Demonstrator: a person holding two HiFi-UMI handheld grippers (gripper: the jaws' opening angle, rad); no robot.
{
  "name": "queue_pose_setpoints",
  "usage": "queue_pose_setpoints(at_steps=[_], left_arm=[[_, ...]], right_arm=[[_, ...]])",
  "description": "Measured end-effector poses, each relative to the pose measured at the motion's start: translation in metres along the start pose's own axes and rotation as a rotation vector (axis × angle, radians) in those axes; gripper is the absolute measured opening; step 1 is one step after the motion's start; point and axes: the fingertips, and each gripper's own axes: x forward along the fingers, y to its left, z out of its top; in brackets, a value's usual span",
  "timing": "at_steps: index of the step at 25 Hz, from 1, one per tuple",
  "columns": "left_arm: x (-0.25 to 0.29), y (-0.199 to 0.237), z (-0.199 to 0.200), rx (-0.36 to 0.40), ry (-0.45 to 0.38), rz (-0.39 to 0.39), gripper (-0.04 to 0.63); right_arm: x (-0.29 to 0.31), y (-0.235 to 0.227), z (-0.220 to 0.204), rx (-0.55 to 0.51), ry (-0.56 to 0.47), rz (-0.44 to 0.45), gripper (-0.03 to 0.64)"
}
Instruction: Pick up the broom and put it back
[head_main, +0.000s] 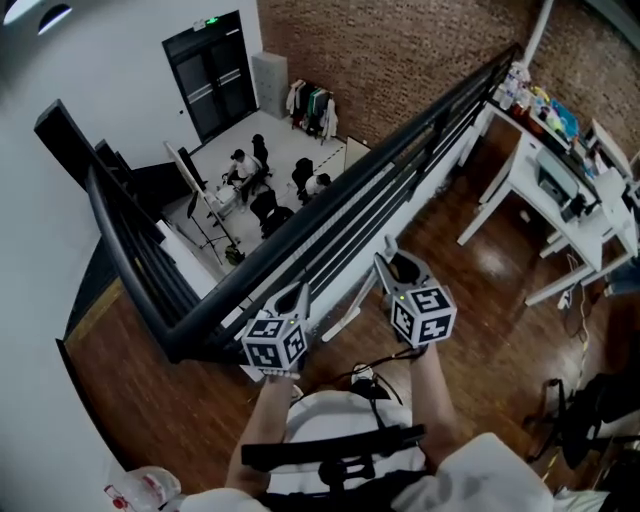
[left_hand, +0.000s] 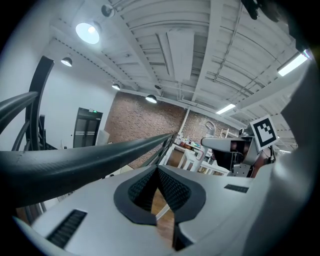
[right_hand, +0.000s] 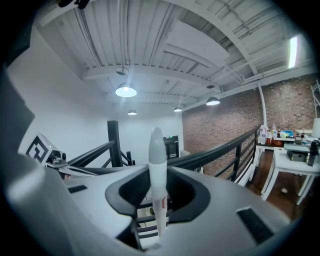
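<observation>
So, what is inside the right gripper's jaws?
The right gripper grips a pale grey broom handle, upright between its jaws. Its lower part and brush are covered by the gripper's body.

White broom handle (right_hand: 158, 175) upright (grey tip) in right gripper (head_main: 398, 266).

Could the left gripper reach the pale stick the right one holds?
Probably: the left gripper is beside the right gripper with nothing between them, and the stick pokes out above the grip. Left jaws shut, though.
</observation>
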Motion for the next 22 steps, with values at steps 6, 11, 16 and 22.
queue_pose_setpoints(at_steps=[6, 11, 16, 22], left_arm=[[0.002, -0.003, -0.002, -0.001, 0.004, -0.007, -0.012], [0.001, -0.003, -0.004, -0.012, 0.005, -0.002, -0.012], [-0.001, 0.000, -0.006, -0.021, 0.004, 0.010, -0.012], [-0.005, 0.004, -0.007, -0.028, 0.003, 0.021, -0.012]], right_arm=[[-0.006, 0.001, 0.002, 0.012, -0.009, 0.004, 0.127], [-0.008, 0.004, 0.003, 0.007, -0.004, 0.022, 0.127], [-0.004, 0.008, -0.002, 0.000, 0.012, 0.037, 0.127], [0.000, 0.009, -0.004, 0.000, 0.011, 0.043, 0.127]])
